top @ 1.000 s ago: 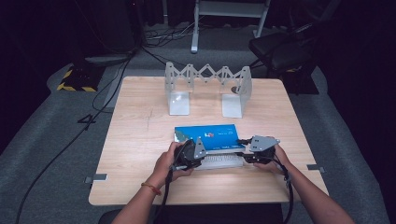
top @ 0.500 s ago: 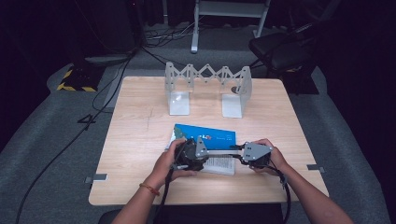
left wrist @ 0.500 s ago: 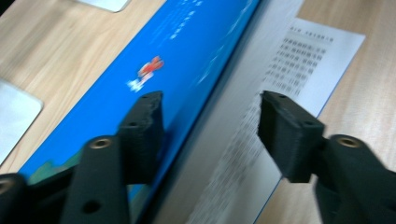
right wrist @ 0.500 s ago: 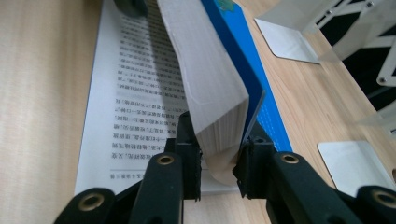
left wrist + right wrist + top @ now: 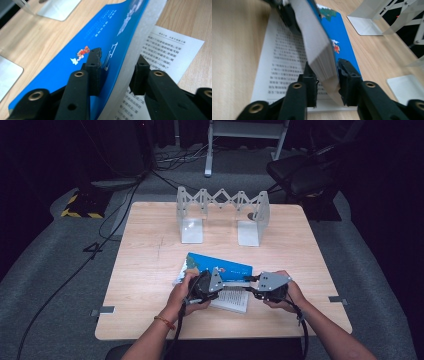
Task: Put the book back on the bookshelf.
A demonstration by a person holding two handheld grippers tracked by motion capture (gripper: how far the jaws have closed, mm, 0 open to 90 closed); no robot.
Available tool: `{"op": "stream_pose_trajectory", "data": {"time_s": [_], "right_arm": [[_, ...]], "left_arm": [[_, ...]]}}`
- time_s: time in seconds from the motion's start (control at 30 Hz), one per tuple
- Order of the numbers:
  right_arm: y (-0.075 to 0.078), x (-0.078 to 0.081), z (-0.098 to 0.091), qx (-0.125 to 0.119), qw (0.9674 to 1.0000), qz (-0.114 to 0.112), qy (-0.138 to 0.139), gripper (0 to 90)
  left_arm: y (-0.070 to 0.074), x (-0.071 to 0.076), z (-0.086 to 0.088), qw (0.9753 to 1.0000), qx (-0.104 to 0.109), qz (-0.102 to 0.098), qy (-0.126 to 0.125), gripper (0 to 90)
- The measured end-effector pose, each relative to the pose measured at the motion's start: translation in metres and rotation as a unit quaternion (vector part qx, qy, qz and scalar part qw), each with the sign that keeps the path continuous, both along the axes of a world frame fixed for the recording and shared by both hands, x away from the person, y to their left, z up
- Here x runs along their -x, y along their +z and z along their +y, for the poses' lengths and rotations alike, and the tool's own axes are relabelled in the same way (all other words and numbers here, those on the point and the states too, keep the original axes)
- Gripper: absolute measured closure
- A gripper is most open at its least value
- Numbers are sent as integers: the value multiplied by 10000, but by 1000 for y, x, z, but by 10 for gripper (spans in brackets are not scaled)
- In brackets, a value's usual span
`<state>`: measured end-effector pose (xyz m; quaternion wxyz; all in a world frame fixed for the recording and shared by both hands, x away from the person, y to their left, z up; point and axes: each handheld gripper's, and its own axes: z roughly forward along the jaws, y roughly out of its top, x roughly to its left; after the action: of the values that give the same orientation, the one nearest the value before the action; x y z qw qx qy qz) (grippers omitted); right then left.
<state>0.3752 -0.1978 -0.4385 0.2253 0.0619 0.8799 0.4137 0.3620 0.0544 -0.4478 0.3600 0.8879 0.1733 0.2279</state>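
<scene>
In the lower middle of the high view, the blue book [image 5: 220, 270] lies open on the table [image 5: 150, 270], long axis left to right. The left gripper [image 5: 212, 282] and right gripper [image 5: 252, 287] each have their jaws clamped on an end of the raised page block.

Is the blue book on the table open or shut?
Open: the book, its blue cover and page block lifted by both grippers, leaves a printed page flat on the table.

Blue book [image 5: 220, 268] now lifted open off its printed page [image 5: 231, 299]; left gripper [image 5: 216, 285] and right gripper [image 5: 251, 286] moved closer together, clamping its ends.
</scene>
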Motion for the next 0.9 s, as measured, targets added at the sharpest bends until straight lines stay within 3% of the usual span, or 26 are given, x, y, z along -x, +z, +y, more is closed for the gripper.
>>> {"op": "stream_pose_trajectory", "data": {"time_s": [0.07, 0.13, 0.17, 0.23, 0.33, 0.4, 0.5, 0.67, 0.9], "right_arm": [[4, -7, -10, -455, 9988, 168, -101, 501], [2, -20, -27, -551, 9972, 276, -420, 442], [-2, -25, -33, -631, 9956, 465, -515, 424], [-6, -30, -38, -627, 9944, 593, -603, 403], [-21, -43, -46, -328, 9931, 716, -864, 389], [-30, -51, -49, -375, 9897, 952, -1005, 385], [-40, -57, -47, -136, 9899, 894, -1093, 384], [-58, -68, -36, -133, 9870, 1186, -1074, 384], [-60, -70, -25, -323, 9877, 1243, -890, 405]], "left_arm": [[1, -1, 4, 9997, 234, -67, 24, 715], [3, -2, 10, 9991, 410, -118, 22, 738], [4, -2, 11, 9989, 457, -110, 23, 742], [4, -2, 14, 9984, 544, -120, 30, 743], [8, -4, 21, 9966, 814, -148, 66, 749], [10, -5, 25, 9955, 928, -141, 91, 753], [13, -6, 32, 9931, 1152, -148, 132, 756], [15, -6, 38, 9917, 1277, -123, 107, 758], [15, -6, 41, 9911, 1331, -66, 25, 757]]}}
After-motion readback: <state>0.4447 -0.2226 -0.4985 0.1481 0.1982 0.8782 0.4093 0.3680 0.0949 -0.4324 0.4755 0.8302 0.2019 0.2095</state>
